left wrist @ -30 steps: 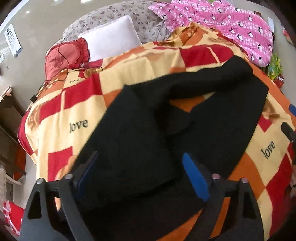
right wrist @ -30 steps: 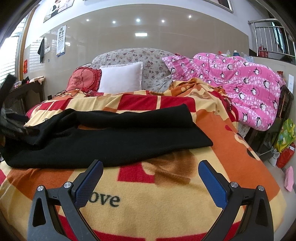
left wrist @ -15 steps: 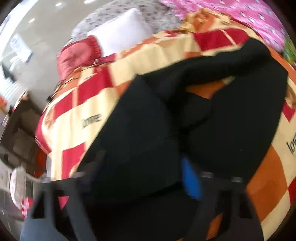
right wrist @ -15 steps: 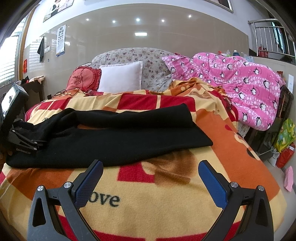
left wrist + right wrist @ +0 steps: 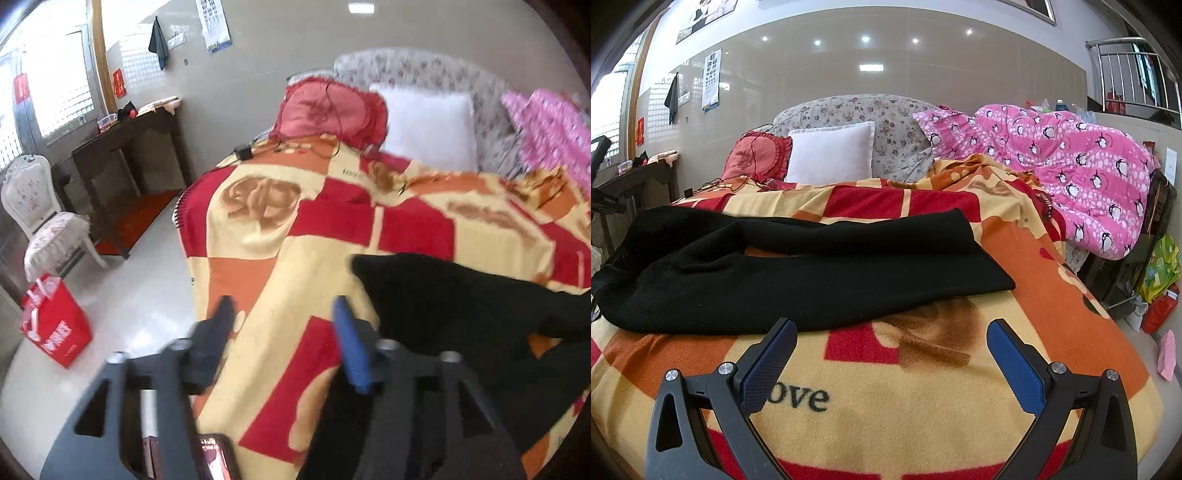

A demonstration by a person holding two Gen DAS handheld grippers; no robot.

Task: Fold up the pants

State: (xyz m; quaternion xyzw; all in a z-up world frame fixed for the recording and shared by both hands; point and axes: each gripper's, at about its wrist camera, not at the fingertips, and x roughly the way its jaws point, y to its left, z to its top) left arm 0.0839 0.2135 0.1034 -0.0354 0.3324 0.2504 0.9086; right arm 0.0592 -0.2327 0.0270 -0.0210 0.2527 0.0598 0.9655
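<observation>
Left gripper: jaws apart, nothing between the blue pads; it hangs over the blanket's left edge, with the pants just to its right. The view is motion-blurred.
Right gripper: jaws wide apart, empty; it sits low above the blanket near the printed word "love", short of the pants' near edge.
Pants: black, lying flat across the blanket, the two legs stretching toward the right with their cuffs side by side and a narrow strip of blanket showing between them. The waist end is at the left, bunched a little. In the left view the pants fill the lower right, one corner reaching toward the middle of the bed.
Blanket: red, orange and cream blocks with brown flowers; it covers the bed and drapes over the side.
Pillows: white pillow against the floral headboard, red cushion touching its left side.
Quilt: pink with penguins, heaped on the bed's far right.
Floor, left view: red bag, white chair, dark table by the wall.
</observation>
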